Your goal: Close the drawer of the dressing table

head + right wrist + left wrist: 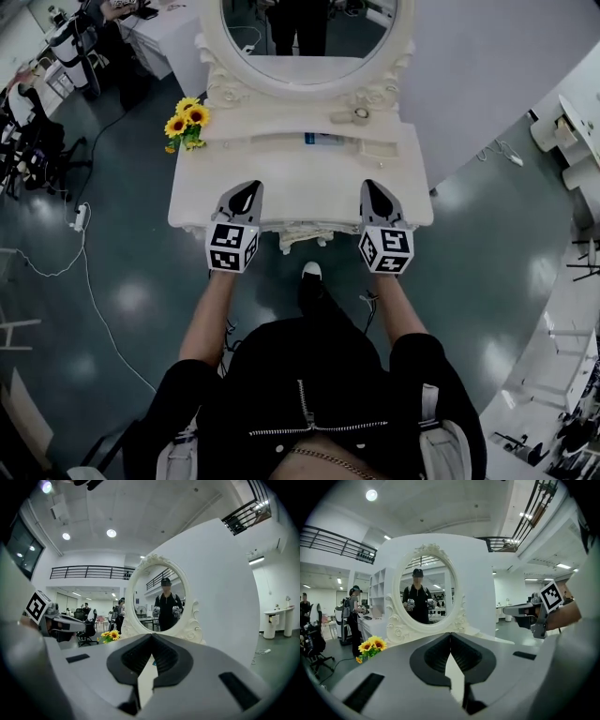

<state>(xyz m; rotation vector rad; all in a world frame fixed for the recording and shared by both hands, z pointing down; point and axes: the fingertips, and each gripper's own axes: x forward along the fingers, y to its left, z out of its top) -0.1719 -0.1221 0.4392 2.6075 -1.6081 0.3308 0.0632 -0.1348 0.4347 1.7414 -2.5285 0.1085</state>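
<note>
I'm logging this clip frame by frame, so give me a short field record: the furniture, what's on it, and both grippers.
furniture: white dressing table with oval mirror
on top: sunflowers at its left rear corner
left gripper: jaws together, nothing between them, over the table's front edge
right gripper: jaws together, nothing between them, over the front edge
drawer: state unclear from above

The left forearm [208,319] and right forearm [401,307] are stretching up mid-frame, holding the left tool [247,193] and right tool [374,192] parallel, jaws closed, gripping nothing.
</note>
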